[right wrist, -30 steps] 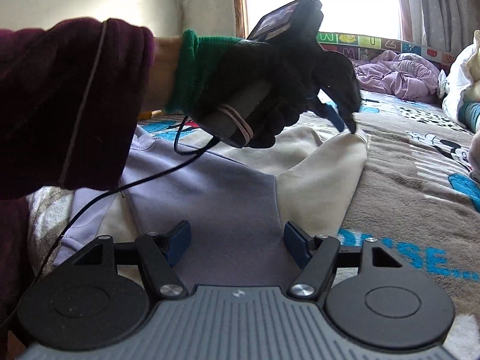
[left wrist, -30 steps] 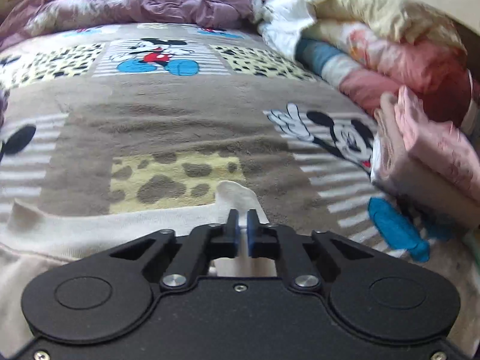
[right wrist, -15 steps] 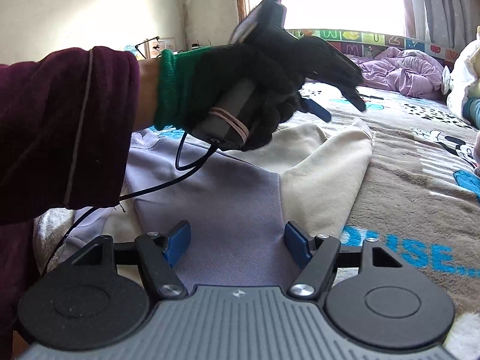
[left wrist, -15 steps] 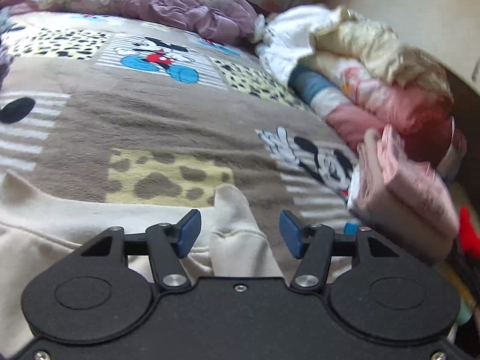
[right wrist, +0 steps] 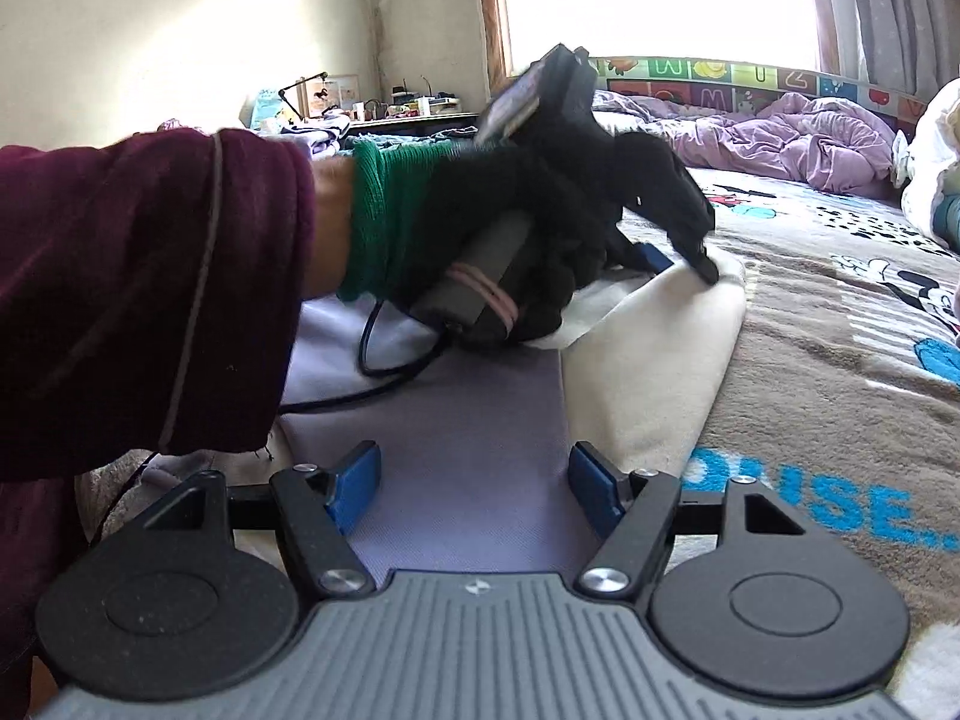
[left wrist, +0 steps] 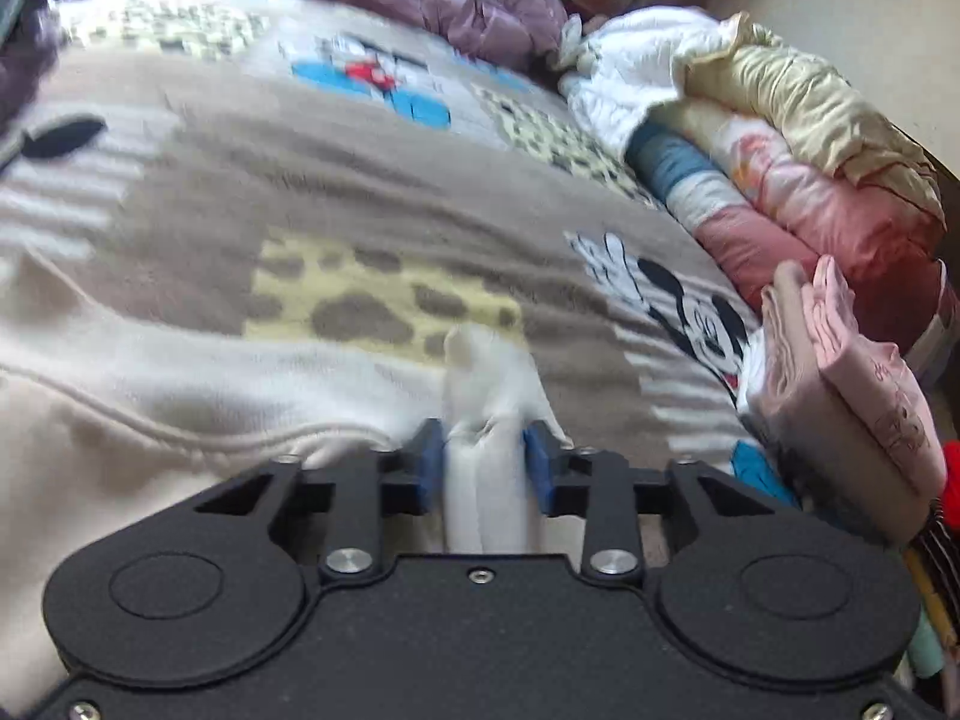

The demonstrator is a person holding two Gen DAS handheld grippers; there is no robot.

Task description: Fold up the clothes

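A cream and lavender sweatshirt [right wrist: 654, 360] lies flat on the cartoon blanket. In the left wrist view its cream sleeve cuff [left wrist: 486, 396] stands bunched between the blue pads of my left gripper [left wrist: 485, 459], which closes on it. In the right wrist view my right gripper [right wrist: 474, 483] is open and empty, low over the lavender front panel [right wrist: 468, 432]. The gloved hand holding the left gripper [right wrist: 684, 252] is seen there at the sleeve's far end.
A grey cartoon-mouse blanket [left wrist: 420, 198] covers the bed. Folded pink and beige clothes [left wrist: 840, 384] and a pile of bedding [left wrist: 780, 138] line the right side. A purple quilt [right wrist: 780, 138] lies at the back under the window.
My left gripper let go of the sleeve cuff, opened wide, then closed in again around the bunched cuff. The hand dropped down onto the sleeve. My right gripper stayed open and still.
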